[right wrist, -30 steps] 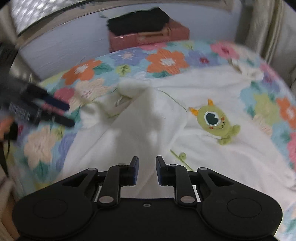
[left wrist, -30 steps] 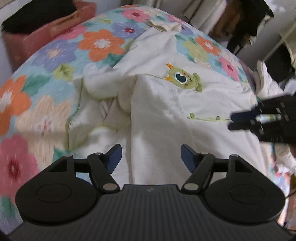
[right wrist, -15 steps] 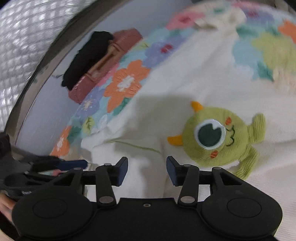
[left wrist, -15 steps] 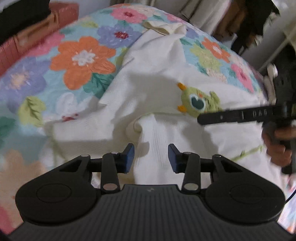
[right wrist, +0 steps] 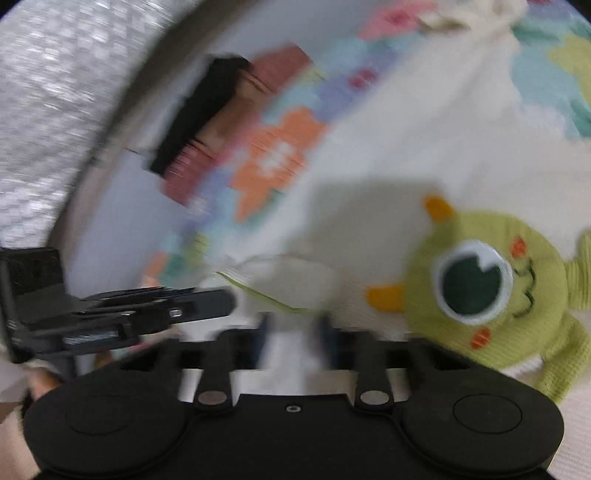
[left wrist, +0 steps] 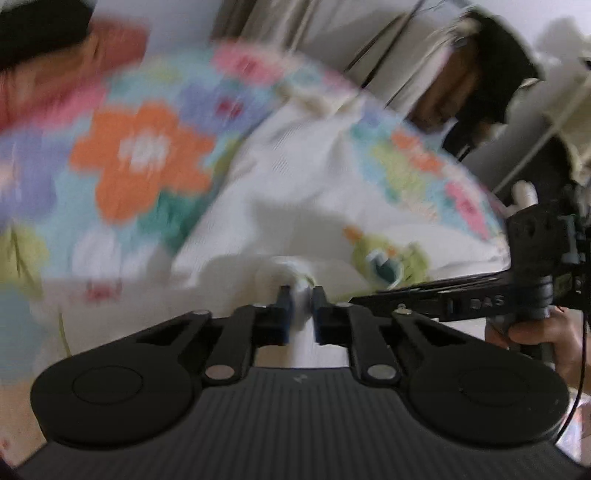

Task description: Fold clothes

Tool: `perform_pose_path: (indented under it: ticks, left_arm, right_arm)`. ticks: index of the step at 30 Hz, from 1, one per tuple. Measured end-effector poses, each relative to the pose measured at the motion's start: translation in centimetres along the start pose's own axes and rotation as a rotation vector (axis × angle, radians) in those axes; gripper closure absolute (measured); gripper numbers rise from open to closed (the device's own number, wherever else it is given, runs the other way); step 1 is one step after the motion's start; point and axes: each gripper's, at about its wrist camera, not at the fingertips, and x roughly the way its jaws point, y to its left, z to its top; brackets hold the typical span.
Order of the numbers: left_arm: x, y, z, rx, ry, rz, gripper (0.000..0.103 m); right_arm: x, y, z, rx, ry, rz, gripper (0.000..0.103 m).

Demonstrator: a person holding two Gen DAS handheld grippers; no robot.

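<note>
This is a bedroom in a home. A bed (left wrist: 155,173) fills most of both views, spread with a quilt printed in large orange, pink and purple flowers. On the quilt lies a cream child's garment (left wrist: 295,173) with a green one-eyed monster patch (right wrist: 487,284). Beyond the bed's far edge hang pale curtains (left wrist: 280,29), with dark clothes (left wrist: 491,74) hanging to their right. At the bed's far left corner sits a reddish box (right wrist: 236,122) with something black on top.

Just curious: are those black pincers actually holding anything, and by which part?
Left hand-held gripper pinches a raised fold of the cream knit garment. Right hand-held gripper has cloth between its fingers; blur hides its grip.
</note>
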Motion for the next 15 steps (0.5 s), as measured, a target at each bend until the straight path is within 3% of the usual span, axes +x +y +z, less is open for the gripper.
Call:
perform_pose_path:
  ticks: [3,5,6,8,9,12,15]
  left_arm:
    - [-3.4,-1.8,-0.6,0.117,-0.183,-0.049,0.093]
    - [-3.7,-2.5,-1.0,0.176,-0.207,0.001,0.093]
    - [-2.6,-2.2,-0.9,0.172,-0.153,0.049,0.093]
    - [-0.2,-1.6,-0.6,0.156,-0.033,0.149,0.093]
    - [1.3,-1.1,-0.6,0.165,0.028,0.201,0.093]
    - [4.2,-1.0,-1.4,0.253,0.152,0.326,0.092]
    - [4.3,-2.6,-1.9,0.313,0.169,0.346,0.084]
  right_arm:
    - [-3.4,1.8,-1.1,-0.159,-0.157,0.020,0.091]
    - [-4.4,2.9,-1.8,-0.290,-0.206,-0.049,0.090]
    - [-3.9,3.2,-1.9,-0.328,-0.178,-0.115,0.088]
    - [-2.5,2.9,-1.6,-0.354,-0.108,-0.230,0.072]
    - [-1.8,2.7,-1.3,-0.350,-0.074,-0.273,0.072]
    - [-0.9,1.3,-1.1,-0.286,0.007,-0.279,0.070]
    - [-0.2,0.8,-1.7,-0.236,0.057,-0.306,0.067]
